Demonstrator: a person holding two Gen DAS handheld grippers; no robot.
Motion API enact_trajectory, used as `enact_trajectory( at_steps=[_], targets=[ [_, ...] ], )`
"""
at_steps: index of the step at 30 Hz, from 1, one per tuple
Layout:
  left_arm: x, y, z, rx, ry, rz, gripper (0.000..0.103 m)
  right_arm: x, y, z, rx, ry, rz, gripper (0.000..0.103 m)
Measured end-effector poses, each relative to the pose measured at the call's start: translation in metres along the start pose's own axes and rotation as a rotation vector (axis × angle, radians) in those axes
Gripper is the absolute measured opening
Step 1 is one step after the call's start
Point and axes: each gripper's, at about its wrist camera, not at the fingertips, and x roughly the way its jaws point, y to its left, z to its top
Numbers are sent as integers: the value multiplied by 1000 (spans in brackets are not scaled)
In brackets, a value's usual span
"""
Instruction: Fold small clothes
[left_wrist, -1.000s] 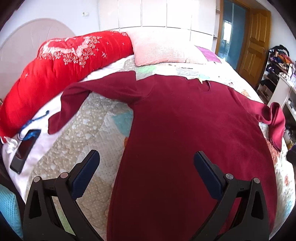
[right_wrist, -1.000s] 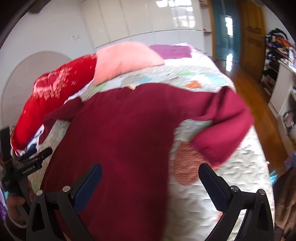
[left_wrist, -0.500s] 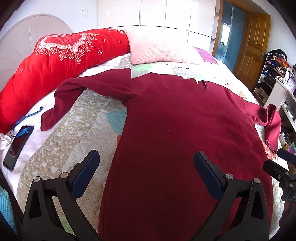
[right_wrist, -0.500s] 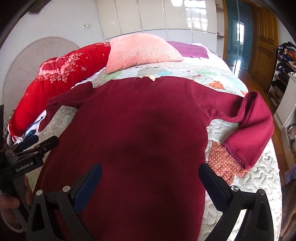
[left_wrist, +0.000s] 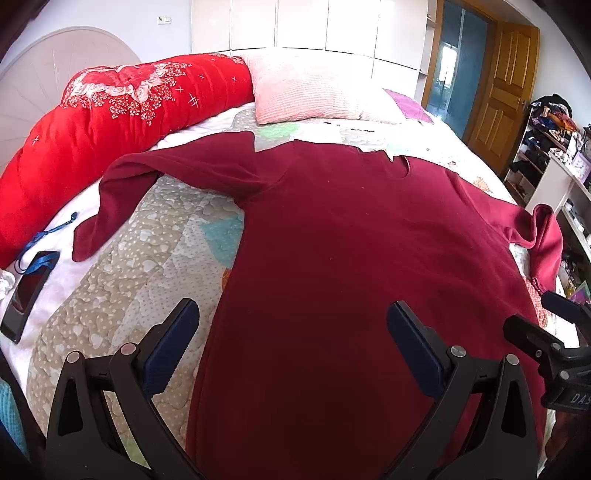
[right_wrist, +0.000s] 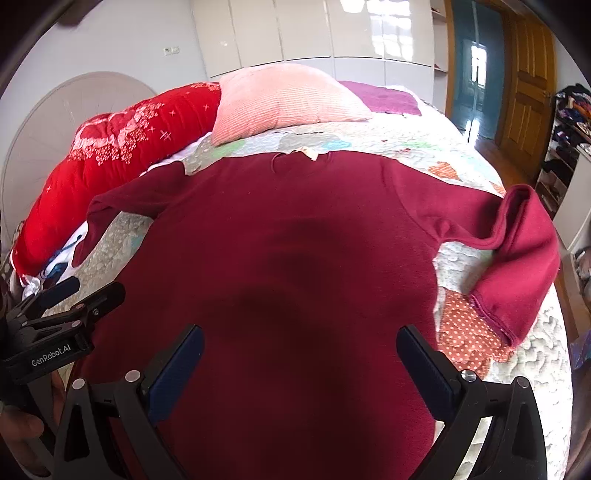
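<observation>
- One dark red sweater (left_wrist: 351, 258) (right_wrist: 295, 266) lies flat on the patchwork quilt (left_wrist: 140, 266) (right_wrist: 424, 147) of a bed, neckline toward the pillows, hem toward the cameras.
- Its sleeve on the headboard side bends at the elbow, cuff lying on the quilt near the red duvet (left_wrist: 110, 122) (right_wrist: 110, 158).
- Its other sleeve (right_wrist: 517, 258) doubles back on itself at the bed's edge, cuff on an orange dotted patch.
- Spread wide, the left gripper (left_wrist: 291, 347) hovers over the sweater's lower part, one blue pad above the quilt, the other above the fabric, gripping nothing.
- Equally wide apart, the right gripper (right_wrist: 299, 365) hangs over the hem area, both pads above the cloth, holding nothing.
- Beyond the neckline rests a pink pillow (left_wrist: 314, 92) (right_wrist: 284, 99).
- Beside the duvet, a black phone (left_wrist: 26, 295) lies on white sheet.
</observation>
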Motion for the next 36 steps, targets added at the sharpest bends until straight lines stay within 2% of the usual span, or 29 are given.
enact_trajectory(
  at_steps=[4, 18, 36],
  targets=[
    [4, 1, 0, -6, 10, -5, 102, 5, 4, 1, -18, 2, -17, 103],
    [18, 16, -2, -48, 31, -14, 102, 22, 9, 6, 10, 33, 9, 103],
    [30, 34, 2, -88, 49, -21, 102, 42, 26, 13, -26, 63, 13, 103]
  ],
)
